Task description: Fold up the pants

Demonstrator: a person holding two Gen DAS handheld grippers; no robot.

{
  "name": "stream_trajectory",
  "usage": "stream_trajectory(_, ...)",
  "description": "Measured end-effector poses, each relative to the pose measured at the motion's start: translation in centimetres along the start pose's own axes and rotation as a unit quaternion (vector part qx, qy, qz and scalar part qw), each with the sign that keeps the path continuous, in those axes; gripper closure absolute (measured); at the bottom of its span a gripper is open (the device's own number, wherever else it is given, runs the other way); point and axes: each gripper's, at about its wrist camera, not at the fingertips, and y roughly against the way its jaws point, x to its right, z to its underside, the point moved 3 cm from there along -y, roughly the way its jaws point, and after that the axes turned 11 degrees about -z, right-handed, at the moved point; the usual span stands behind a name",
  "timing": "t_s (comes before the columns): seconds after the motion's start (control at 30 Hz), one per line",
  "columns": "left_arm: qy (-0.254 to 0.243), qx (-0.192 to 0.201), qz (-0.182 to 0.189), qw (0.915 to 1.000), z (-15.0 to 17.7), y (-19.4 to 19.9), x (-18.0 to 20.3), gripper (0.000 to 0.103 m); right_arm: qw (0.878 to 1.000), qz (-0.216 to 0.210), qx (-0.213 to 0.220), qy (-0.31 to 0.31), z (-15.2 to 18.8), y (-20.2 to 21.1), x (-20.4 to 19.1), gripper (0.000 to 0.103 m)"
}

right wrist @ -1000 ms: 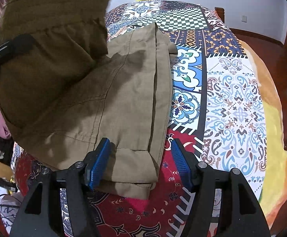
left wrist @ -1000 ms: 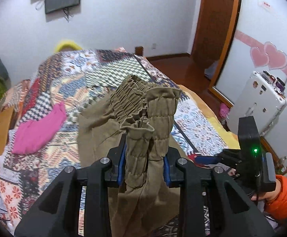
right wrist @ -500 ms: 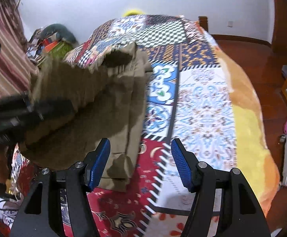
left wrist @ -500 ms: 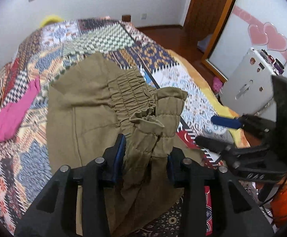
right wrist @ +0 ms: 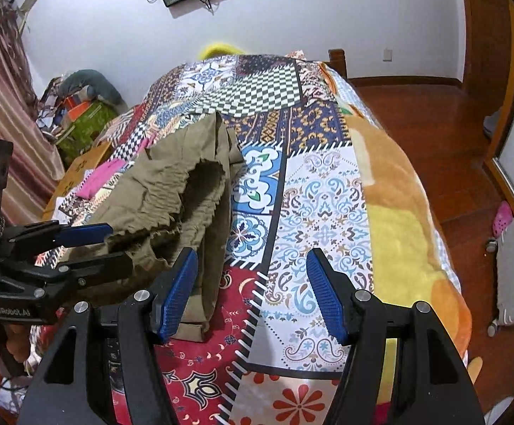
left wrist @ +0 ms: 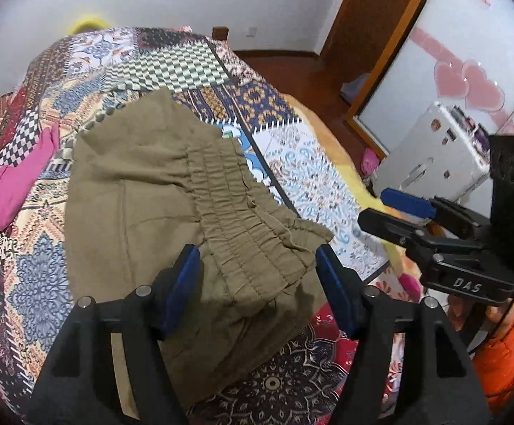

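Note:
Olive-brown pants (left wrist: 143, 191) lie folded on the patchwork bedspread (left wrist: 172, 67), elastic waistband (left wrist: 246, 233) on top toward me. My left gripper (left wrist: 257, 283) is open, its blue pads spread on either side of the waistband edge, just above it. In the right wrist view the pants (right wrist: 172, 191) lie left of my right gripper (right wrist: 253, 294), which is open and empty over the bedspread (right wrist: 313, 191). The left gripper also shows there (right wrist: 90, 248), jaws apart at the waistband. The right gripper shows in the left wrist view (left wrist: 395, 212), off to the right.
A pink garment (left wrist: 12, 184) lies on the bed left of the pants. A white case (left wrist: 434, 156) stands on the floor right of the bed. The bed's right edge with a yellow blanket (right wrist: 398, 219) drops to wooden floor. Cluttered items (right wrist: 80, 113) sit beyond the left side.
My left gripper carried the waistband forward and down onto the pants, then opened and let it go. My right gripper drew back from the pants' edge, staying open.

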Motion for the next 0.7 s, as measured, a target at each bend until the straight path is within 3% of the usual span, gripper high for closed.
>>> stream_trajectory(0.13,0.006,0.041,-0.019,0.9990,-0.7,3.2,-1.7,0.036,1.000,-0.009,0.007,0.018,-0.8,0.2,-1.3,0.043)
stream_trajectory(0.27,0.009,0.062,-0.075,0.9952,-0.8,4.8,-5.6,0.036,0.999,-0.029,0.014,0.039,-1.8,-0.2,-3.5,0.043)
stream_trajectory(0.43,0.016,0.029,-0.116,0.9928,1.4,3.7,-9.5,0.036,0.997,-0.050,0.005,0.061,-2.0,-2.0,-6.1,0.043)
stream_trajectory(0.7,0.026,-0.019,-0.094,0.9950,5.8,0.6,-10.1,0.036,0.996,-0.042,-0.054,0.054,0.4,-6.2,-6.5,0.043)
